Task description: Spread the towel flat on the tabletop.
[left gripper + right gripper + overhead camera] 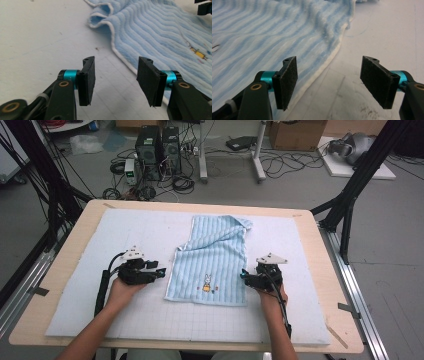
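A blue striped towel (pixel 212 262) lies flat on a white mat (pixel 100 310) in the middle of the table (pixel 65 265), its far end rumpled. The left gripper (pixel 161 271) sits just beside the towel's left edge and the right gripper (pixel 243 276) just beside its right edge — both with jaws apart, holding nothing.

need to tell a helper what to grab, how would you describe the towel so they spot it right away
On the wooden table lies a white gridded mat, and the towel sits in its middle, between the two hand-held grippers. It is the one soft thing there: light blue with ribbed stripes and a white hem, a small rabbit motif near its front edge, and its far end rumpled and folded over.
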Demonstrator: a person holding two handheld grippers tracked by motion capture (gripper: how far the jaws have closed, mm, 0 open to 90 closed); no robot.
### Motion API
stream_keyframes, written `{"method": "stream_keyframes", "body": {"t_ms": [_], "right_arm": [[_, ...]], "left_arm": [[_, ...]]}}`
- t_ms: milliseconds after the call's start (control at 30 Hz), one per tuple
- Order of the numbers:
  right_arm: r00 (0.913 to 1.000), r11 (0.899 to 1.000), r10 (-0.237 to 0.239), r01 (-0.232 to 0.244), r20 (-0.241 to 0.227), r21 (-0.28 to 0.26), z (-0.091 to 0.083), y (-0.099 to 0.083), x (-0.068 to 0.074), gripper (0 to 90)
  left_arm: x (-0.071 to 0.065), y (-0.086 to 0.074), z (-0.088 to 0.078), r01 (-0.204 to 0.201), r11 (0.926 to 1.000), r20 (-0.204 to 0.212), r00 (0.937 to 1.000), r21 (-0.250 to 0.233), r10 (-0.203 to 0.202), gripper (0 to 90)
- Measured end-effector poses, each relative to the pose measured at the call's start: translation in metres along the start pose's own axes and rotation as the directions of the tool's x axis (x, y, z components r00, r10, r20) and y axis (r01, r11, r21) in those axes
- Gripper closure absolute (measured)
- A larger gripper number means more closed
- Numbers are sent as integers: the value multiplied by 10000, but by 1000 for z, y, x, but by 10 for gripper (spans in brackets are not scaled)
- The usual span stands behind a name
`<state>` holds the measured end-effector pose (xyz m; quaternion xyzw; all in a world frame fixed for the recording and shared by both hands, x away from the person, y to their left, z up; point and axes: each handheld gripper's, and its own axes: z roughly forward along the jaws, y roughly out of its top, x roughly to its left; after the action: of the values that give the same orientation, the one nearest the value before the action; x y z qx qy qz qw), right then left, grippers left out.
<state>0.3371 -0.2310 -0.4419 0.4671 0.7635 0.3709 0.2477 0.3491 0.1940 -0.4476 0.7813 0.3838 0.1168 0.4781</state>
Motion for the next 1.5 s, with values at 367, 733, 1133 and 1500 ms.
{"method": "stream_keyframes", "body": {"t_ms": [367,733,1133,1500], "right_arm": [[9833,9896,-1344,1395,-1223,340,-27,-23,33,378],[9789,9878,-1501,1544,-1387,203,-28,-26,41,350],[9533,9781,-2002,2079,-2262,108,-20,-23,52,441],[9096,9669,-2110,2480,-3578,605,-32,-26,44,858]], "left_arm": [[-38,-8,6,-590,9968,348,9978,548,571,476],[-59,-10,10,-2342,9662,257,9722,1078,2327,840],[-64,-24,-14,-2094,9691,1707,9676,1305,1860,861],[-65,-27,-14,-1769,9773,2152,9651,1166,1491,804]]}}
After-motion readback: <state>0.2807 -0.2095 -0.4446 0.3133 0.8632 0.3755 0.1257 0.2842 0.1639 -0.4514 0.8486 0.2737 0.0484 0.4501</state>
